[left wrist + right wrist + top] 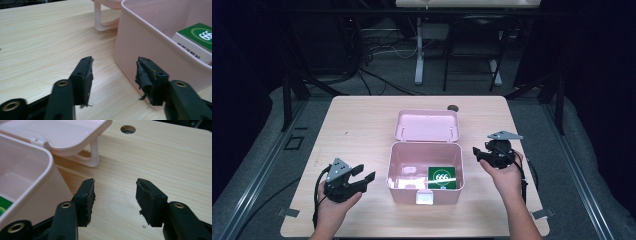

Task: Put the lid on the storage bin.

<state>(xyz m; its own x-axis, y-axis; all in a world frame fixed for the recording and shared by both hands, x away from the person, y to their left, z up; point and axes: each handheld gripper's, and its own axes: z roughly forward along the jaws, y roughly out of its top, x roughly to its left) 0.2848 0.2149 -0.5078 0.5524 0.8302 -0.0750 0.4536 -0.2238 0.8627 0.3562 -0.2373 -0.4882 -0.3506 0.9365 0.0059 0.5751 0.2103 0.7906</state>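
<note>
Pink plastic box (425, 175), lid (427, 125) back, green carton (441, 177) inside; left gripper (362, 177), right gripper (478, 154) flanked it, jaws wide, empty, likely staged for reach.

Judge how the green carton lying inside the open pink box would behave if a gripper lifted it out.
The green carton looks like thin printed cardboard, so probably light and liable to dent under a hard squeeze. Its flat faces should keep it from rolling. It lies near the pink box's right wall, so getting jaws around it may be awkward.

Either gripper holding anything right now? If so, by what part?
Nothing is held. The left gripper and right gripper both stand open over bare table, on either side of the pink box.
</note>
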